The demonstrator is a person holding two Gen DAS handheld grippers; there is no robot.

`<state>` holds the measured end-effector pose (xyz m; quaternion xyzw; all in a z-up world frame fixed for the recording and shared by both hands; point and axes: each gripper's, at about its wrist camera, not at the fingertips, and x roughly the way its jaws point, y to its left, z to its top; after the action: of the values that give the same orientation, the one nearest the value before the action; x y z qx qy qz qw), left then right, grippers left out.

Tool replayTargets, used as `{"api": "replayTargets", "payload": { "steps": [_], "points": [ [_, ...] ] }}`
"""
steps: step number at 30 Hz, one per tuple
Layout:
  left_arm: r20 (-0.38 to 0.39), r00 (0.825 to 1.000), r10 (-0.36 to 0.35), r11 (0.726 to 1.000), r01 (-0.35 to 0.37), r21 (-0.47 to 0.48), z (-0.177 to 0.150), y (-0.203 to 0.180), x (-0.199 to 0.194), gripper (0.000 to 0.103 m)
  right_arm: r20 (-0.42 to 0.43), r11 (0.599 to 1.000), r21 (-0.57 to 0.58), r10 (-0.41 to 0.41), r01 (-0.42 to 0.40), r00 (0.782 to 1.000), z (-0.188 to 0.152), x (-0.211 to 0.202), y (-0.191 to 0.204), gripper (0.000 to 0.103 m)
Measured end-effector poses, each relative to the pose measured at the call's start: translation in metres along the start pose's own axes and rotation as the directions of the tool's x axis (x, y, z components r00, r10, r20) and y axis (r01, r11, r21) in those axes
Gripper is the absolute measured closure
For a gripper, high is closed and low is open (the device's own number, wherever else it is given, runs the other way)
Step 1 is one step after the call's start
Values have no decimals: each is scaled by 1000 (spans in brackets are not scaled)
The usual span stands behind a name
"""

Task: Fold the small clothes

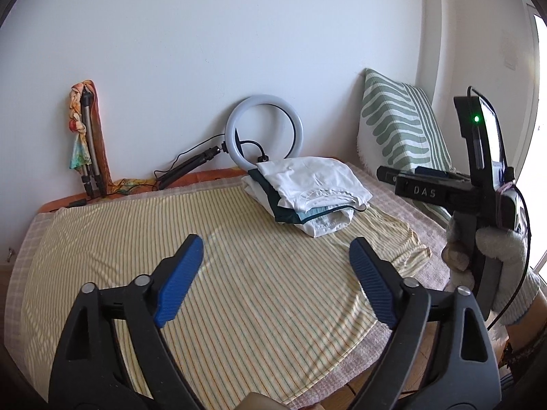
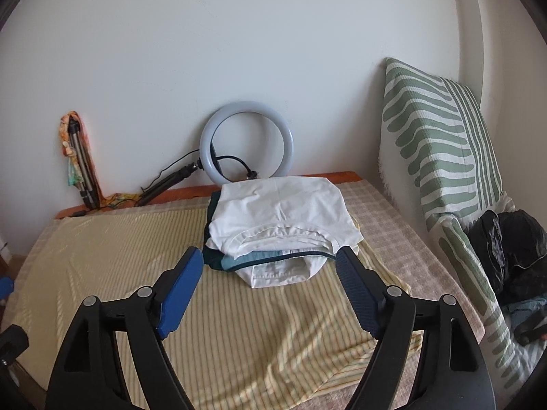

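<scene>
At the far left, a folded grey tripod wrapped in a patterned orange scarf [image 1: 83,136] is leaning against the white wall, its feet partly hidden behind the edge of the bed. Next to it, a white ring light on a short black stand [image 1: 260,129] is propped against the same wall, with its lower arc disappearing behind the clothes.

A yellow striped cloth [image 1: 171,239] is lying spread across the checked bed cover [image 2: 393,218]; its near edge is running out of sight beneath both grippers. The left gripper with black arms and blue ribbed pads [image 1: 275,273] is hovering above this cloth with its jaws spread wide and nothing between them. Toward the back of the cloth, a stack of folded small clothes, white on top with a teal layer beneath [image 2: 277,225], is resting in front of the ring light; how many garments it contains is hard to make out, perhaps three or four.

The right gripper [image 2: 268,287] is also gaping wide and gripping nothing, its tips framing the front of the stack without touching it. In the left wrist view, its body is appearing at the right edge, held in a gloved hand [image 1: 499,246], largely cut off.

Furthest right, a green-and-white patterned cushion [image 2: 441,143] is standing against the wall, with a dark crumpled bag [image 2: 509,249] beside it, cropped by the frame.
</scene>
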<state>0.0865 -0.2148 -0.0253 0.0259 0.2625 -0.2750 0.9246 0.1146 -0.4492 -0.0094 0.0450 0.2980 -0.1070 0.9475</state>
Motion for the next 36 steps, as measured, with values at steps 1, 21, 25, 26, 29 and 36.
{"api": "replayTargets", "payload": {
  "steps": [1, 21, 25, 26, 29, 36],
  "points": [
    [2, 1000, 4, 1000, -4, -3, 0, 1, 0, 10, 1, 1000, 0, -7, 7, 1000, -2, 1, 2, 23],
    [-28, 991, 130, 988, -127, 87, -13, 6, 7, 0, 5, 998, 61, -18, 18, 1000, -15, 16, 14, 17],
    [-32, 990, 136, 987, -132, 95, -14, 7, 6, 0, -2, 999, 36, -15, 15, 1000, -18, 20, 19, 17],
    [-33, 990, 136, 987, -133, 96, -14, 8, 6, 0, -4, 999, 32, -14, 14, 1000, -18, 20, 20, 17],
    [-30, 990, 137, 987, -133, 95, -14, 8, 5, 0, -7, 1000, 26, -15, 15, 1000, -20, 20, 23, 17],
    [-30, 990, 138, 986, -134, 97, -14, 7, 4, 0, -8, 999, 29, -15, 15, 1000, -21, 19, 23, 17]
  ]
}}
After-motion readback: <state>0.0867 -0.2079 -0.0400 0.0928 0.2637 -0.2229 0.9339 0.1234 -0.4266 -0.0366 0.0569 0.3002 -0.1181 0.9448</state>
